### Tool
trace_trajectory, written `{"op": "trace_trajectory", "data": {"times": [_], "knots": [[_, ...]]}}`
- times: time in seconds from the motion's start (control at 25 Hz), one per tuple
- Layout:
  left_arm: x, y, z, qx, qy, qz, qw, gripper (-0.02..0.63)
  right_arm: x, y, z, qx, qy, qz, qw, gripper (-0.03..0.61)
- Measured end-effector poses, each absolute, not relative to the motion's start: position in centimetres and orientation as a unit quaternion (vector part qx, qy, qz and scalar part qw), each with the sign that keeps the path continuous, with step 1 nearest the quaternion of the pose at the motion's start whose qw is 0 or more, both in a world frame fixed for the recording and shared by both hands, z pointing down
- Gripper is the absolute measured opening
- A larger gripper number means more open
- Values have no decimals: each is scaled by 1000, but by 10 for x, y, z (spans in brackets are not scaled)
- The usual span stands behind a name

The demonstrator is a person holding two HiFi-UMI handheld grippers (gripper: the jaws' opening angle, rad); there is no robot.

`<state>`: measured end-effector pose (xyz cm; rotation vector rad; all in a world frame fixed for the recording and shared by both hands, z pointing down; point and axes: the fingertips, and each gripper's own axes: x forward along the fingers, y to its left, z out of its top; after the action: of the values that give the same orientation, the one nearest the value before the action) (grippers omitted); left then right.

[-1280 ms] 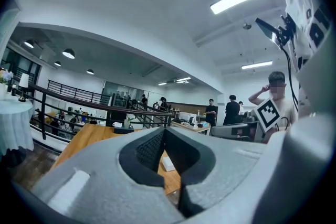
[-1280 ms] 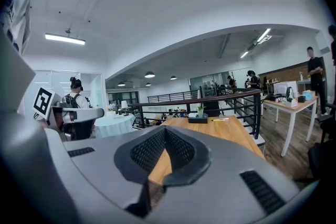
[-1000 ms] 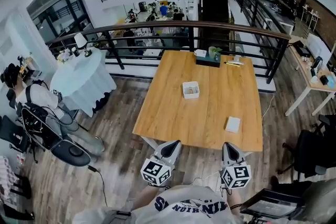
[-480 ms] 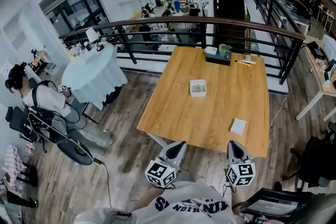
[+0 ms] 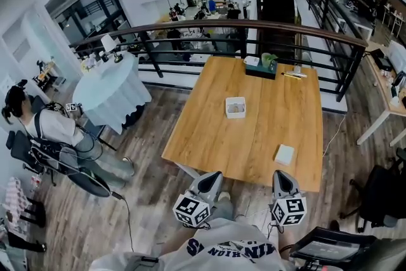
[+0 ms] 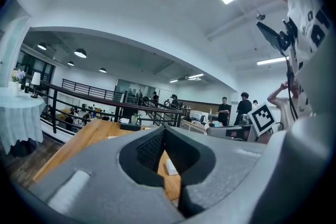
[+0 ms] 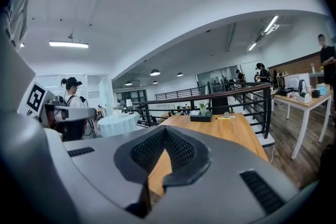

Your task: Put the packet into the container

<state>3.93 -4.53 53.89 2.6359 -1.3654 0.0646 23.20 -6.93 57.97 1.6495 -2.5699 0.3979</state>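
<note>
Wood table (image 5: 266, 127) has the white packet (image 5: 284, 154) lying flat near its front right corner, well apart from the open container (image 5: 235, 107) at mid-table (something inside it, too small to tell what). Left gripper (image 5: 212, 176) and right gripper (image 5: 281, 174) hover off the near edge, both with jaws closed together and nothing between them.
</note>
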Motion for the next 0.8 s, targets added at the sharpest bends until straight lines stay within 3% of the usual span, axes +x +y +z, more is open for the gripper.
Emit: {"op": "trace_trajectory", "data": {"times": [0.8], "knots": [[34,-131,534,893,-442,13,81,-6,237,-131,573,562,-817,124,39,8]]}}
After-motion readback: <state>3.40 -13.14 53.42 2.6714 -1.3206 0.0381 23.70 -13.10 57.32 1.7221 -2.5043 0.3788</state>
